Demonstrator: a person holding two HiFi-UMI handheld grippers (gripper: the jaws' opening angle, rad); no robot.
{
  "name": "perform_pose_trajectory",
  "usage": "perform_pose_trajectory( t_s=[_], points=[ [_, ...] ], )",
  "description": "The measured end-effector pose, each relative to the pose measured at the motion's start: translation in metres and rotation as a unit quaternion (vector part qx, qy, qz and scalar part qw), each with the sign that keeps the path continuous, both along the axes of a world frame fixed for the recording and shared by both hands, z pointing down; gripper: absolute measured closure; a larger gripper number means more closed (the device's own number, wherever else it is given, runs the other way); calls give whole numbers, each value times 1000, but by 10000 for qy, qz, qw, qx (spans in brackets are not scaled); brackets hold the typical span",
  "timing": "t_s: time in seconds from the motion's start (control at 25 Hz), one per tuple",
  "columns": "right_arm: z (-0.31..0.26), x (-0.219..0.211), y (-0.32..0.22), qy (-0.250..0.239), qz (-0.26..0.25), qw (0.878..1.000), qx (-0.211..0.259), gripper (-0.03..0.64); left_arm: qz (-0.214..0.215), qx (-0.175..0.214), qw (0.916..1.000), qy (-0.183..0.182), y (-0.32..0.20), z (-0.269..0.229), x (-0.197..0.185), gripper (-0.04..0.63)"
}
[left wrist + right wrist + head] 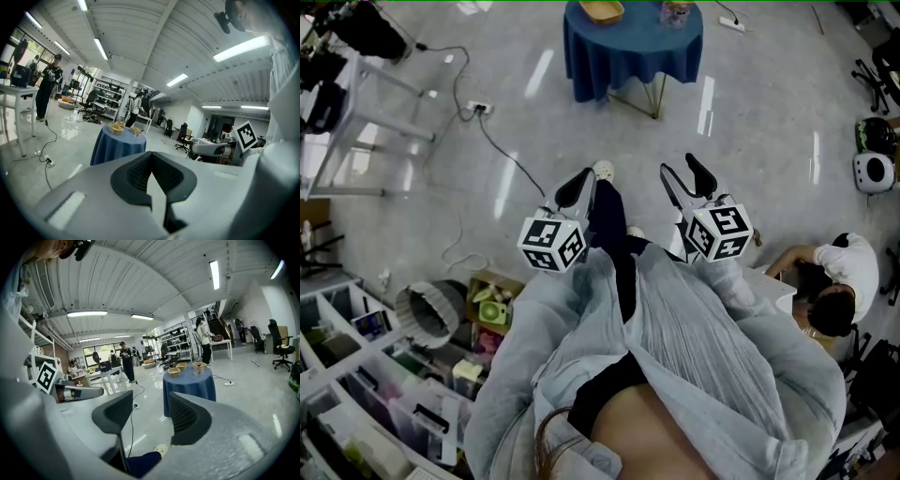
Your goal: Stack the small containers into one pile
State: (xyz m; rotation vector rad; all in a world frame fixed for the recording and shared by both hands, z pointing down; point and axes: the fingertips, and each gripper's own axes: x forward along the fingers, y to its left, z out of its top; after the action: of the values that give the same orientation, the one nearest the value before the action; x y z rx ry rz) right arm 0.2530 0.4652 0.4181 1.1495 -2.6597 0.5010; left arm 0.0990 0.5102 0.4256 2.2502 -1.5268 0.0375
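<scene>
Nearest me, my left hand-held gripper (pixel 575 190) has its jaws together on nothing. My right hand-held gripper (pixel 686 178), level beside it, has its jaws apart with nothing between them. Past both tips is a long stretch of bare floor (pixel 750 112). Then comes the round, blue-draped bench (pixel 619 66), dead ahead and well apart from me, with the small containers (pixel 602 11) sitting separately on top. Neither hand looks nearer to me, so I judge I must walk forward before reaching.

Tan shallow containers (pixel 174 371) side by side on blue-draped round table (pixel 190 386).
</scene>
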Motion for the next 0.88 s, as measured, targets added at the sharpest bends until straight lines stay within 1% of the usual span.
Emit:
perform_pose_trajectory(
  t_s=[0.2, 0.36, 0.6, 0.88],
  points=[
    [2, -8, -19, -25, 29, 10000, -32, 380, 18, -22, 10000, -59, -21, 2, -7, 581],
    [3, -17, -41, -30, 46, 9999, -86, 380, 3, 23, 10000, -6, -46, -1, -17, 581],
    [-4, -36, -92, -34, 20, 10000, -37, 380, -112, -5, 9999, -57, -96, -4, -41, 581],
    [-10, -56, -154, 49, 186, 9998, -47, 380, -107, 91, 9998, -102, -161, -19, -71, 581]
  ],
)
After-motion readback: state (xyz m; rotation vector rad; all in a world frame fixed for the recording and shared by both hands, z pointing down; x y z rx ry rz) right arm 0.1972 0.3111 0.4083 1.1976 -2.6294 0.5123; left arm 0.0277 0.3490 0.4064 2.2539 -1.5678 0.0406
